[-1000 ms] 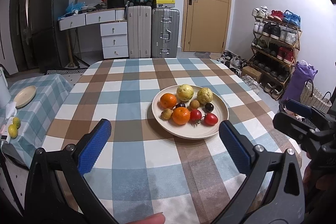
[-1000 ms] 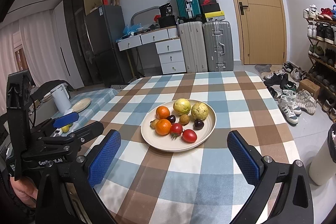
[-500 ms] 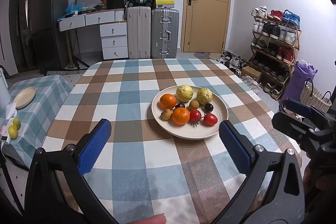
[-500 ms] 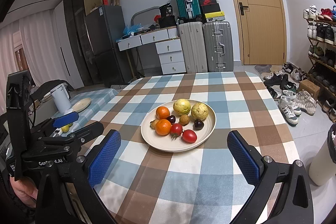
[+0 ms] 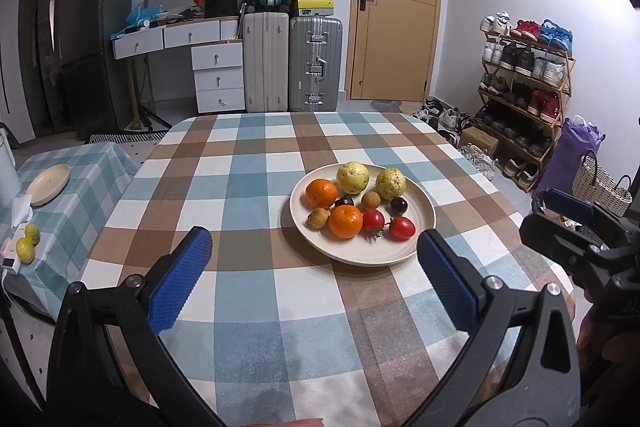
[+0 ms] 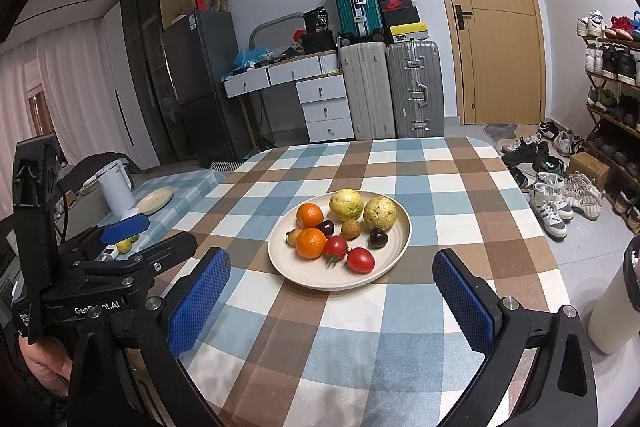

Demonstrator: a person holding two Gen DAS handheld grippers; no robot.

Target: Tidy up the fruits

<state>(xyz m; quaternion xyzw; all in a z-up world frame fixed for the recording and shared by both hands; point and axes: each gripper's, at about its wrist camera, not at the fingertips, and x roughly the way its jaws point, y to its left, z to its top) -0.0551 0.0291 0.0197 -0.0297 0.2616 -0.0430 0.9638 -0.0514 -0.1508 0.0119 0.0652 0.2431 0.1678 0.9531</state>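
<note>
A cream plate (image 5: pixel 416 247) (image 6: pixel 392 267) sits on the checked table and holds two oranges (image 5: pixel 321 193) (image 6: pixel 310 242), two yellow-green guavas (image 5: pixel 352 178) (image 6: pixel 346 204), two red tomatoes (image 5: pixel 401 228) (image 6: pixel 360 259), dark plums and small brown fruits. My left gripper (image 5: pixel 316 279) is open and empty, near the table's front edge, short of the plate. My right gripper (image 6: pixel 332 299) is open and empty, also short of the plate. Each gripper shows in the other's view: the right one (image 5: pixel 576 223) at the right edge, the left one (image 6: pixel 120 239) at the left.
A low side table at the left carries an empty cream dish (image 5: pixel 48 183) (image 6: pixel 156 199), small yellow-green fruits (image 5: pixel 25 249) and a white kettle (image 6: pixel 116 189). Suitcases, drawers and a door stand behind. A shoe rack (image 5: pixel 524 83) stands at the right.
</note>
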